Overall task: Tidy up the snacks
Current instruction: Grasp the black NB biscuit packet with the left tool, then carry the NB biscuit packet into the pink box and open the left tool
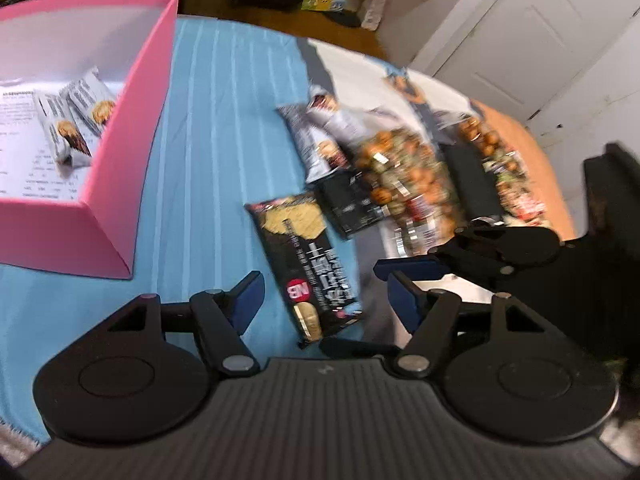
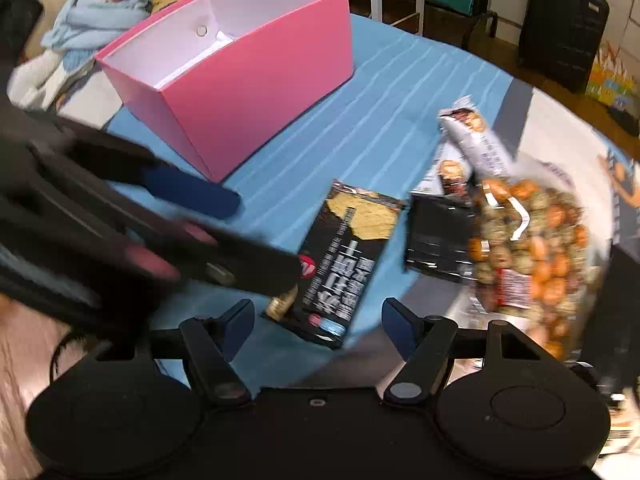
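Note:
A pink box (image 1: 120,152) stands on the blue cloth at the left, with two white snack packs (image 1: 76,120) inside. It also shows in the right wrist view (image 2: 256,92). A black cracker pack (image 1: 308,256) lies flat just ahead of my open, empty left gripper (image 1: 326,300). The same pack (image 2: 344,256) lies ahead of my open, empty right gripper (image 2: 318,328). Behind it lie a small black pack (image 2: 438,232), white snack packs (image 2: 476,140) and a clear bag of orange and green sweets (image 2: 532,248). The left gripper crosses the right wrist view at the left (image 2: 192,216).
The blue striped cloth (image 1: 224,128) covers the table. A second bag of sweets (image 1: 500,164) lies at the far right. A blue plush toy (image 2: 88,12) lies beyond the box. A black suitcase (image 2: 560,24) and a white door (image 1: 520,32) stand behind.

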